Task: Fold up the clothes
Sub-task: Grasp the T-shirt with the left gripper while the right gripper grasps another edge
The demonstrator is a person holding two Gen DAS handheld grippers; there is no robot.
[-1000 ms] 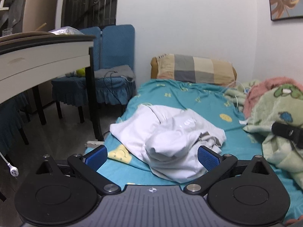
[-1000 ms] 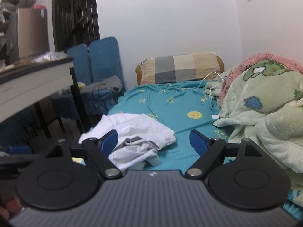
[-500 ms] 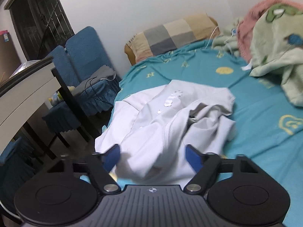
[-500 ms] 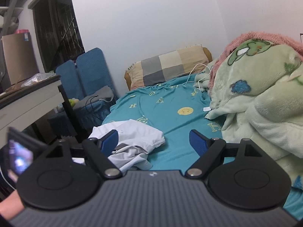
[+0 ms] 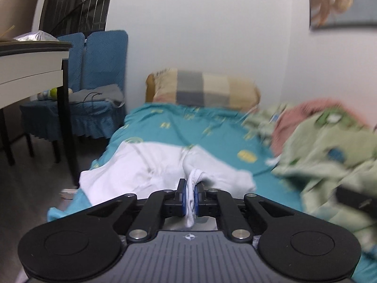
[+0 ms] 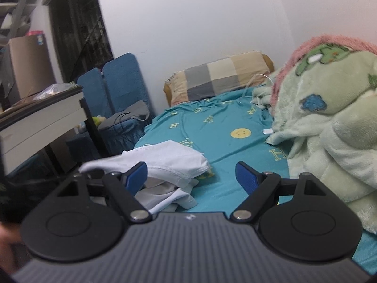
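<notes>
One white shirt, pinched at its hem

My left gripper (image 5: pixel 190 197) clamps the soft, crumpled shirt (image 5: pixel 150 172) on the teal bedsheet (image 5: pixel 212 129); my right gripper (image 6: pixel 191 176) stands spread, empty.

I count one white garment (image 5: pixel 150 165) ahead of my jaws, one checked pillow (image 5: pixel 202 89) far beyond them, and one bed (image 6: pixel 226 127) beneath. To my left stand two blue chairs (image 5: pixel 99 70) and one worktop (image 5: pixel 30 63). Right of my jaws is one green blanket (image 6: pixel 329 127); one picture (image 5: pixel 341 0) hangs above.
</notes>
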